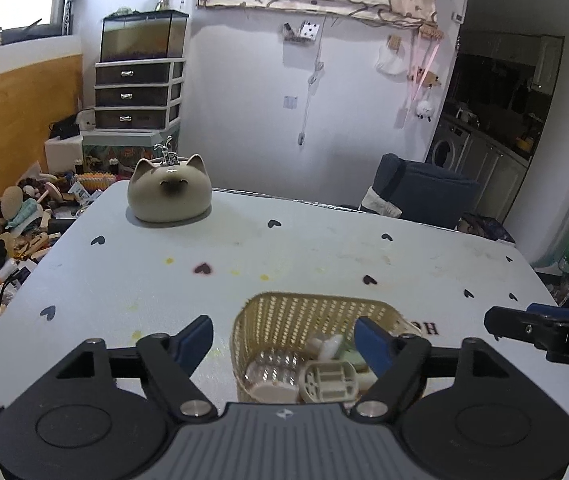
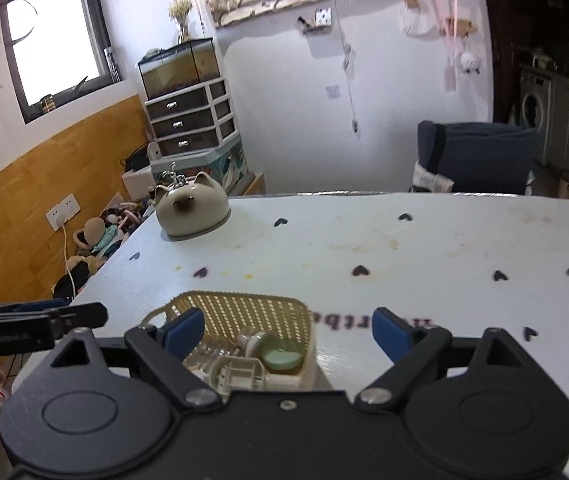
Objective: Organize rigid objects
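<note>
Left wrist view shows a big white table (image 1: 324,248) with little dark hearts on it. Far back on the table sits a round cat-shaped pot (image 1: 169,194), cream with a dark nose. Near the front edge stands a tan woven basket (image 1: 284,316). Inside it lie some pale hard things: a clear ribbed bottle (image 1: 272,368), a cream grid-shaped plastic piece (image 1: 330,380), a pale green round lid (image 2: 282,356) and a small white cap (image 1: 326,344). They lie close together and touch.

The left gripper (image 1: 284,340) hangs above the basket with its blue fingers (image 1: 196,338) spread wide. Nothing is between them. The right gripper (image 2: 288,332) is also spread wide and holds nothing. From its own view, the basket sits under its left side, and bare table shows under its right side.

Each gripper's tip peeks into the edge of the other's view, so the two are side by side and apart.
</note>
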The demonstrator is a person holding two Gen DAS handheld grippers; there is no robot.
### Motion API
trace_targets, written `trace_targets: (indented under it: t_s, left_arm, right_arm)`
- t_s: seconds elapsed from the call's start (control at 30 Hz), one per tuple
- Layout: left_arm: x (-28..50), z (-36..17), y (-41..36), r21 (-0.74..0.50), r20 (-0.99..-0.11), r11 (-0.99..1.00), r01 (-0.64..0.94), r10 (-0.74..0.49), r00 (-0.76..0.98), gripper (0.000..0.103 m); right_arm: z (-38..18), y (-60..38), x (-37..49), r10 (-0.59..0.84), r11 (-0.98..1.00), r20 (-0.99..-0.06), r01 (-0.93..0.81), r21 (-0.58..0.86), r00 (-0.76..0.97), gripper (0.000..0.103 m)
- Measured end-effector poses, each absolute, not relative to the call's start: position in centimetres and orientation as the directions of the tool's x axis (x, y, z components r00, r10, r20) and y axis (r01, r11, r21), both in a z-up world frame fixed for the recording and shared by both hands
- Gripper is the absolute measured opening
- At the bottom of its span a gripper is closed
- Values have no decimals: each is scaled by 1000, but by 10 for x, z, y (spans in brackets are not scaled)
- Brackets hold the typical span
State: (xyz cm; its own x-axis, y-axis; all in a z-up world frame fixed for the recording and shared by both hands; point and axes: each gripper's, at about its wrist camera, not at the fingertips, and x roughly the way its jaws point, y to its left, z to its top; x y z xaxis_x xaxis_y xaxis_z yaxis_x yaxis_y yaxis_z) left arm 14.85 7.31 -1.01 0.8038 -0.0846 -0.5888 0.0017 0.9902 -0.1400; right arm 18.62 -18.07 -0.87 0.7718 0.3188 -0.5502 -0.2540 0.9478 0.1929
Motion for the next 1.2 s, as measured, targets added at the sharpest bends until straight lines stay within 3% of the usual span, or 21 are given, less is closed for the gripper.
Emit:
trace_targets:
  t_s: [0.7,1.2]
  left_arm:
    - [33,-6,17,-119,-527,993,14,-75,846,103]
    - [-1,-3,0,-77,-486,997,3,-41,873,103]
  right_arm:
    - [-8,-238,64,226,974,-483,-191,121,846,99]
    - [-7,-249,33,208,978,-455,-185,94,866,103]
